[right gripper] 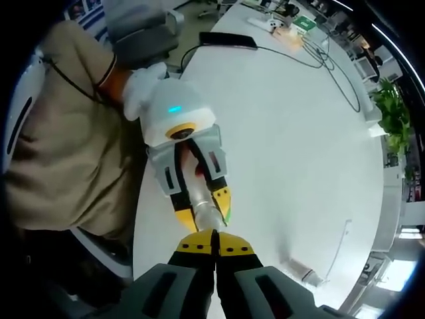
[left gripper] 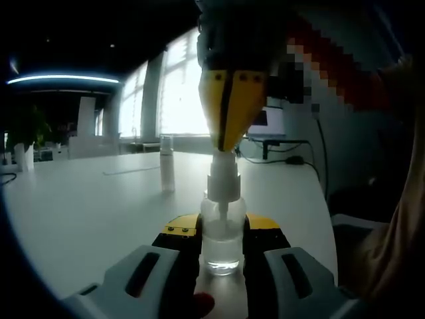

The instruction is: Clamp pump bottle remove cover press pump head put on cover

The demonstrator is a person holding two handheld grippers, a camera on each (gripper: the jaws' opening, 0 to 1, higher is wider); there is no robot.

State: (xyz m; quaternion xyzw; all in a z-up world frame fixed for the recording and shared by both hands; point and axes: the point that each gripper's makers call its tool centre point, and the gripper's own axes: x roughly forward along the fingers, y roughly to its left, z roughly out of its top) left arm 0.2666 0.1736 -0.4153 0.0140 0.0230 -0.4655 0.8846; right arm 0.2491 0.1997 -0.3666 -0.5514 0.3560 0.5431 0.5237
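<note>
Pump bottle (left gripper: 221, 232) stands upright on white tabletop (left gripper: 86, 212), clamped round its body by left tongs (left gripper: 221, 240), w/ right tongs (left gripper: 229, 136) closed together directly above, tips on pump head (left gripper: 222, 181), so press goes straight down bottle's long axis; cover (left gripper: 167, 163) stands well apart behind.

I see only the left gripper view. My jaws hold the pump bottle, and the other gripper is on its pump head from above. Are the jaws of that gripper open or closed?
Observer: In the right gripper view, the right gripper has its jaws closed, tips together, directly over the pump bottle.
Operator: Is the bottle near the table edge?
Observer: Yes, on the person's side. The left gripper reaches in over the edge of the table.
Operator: What holds the left gripper at the back?
Observer: A hand in a white glove grips its rear end.
</note>
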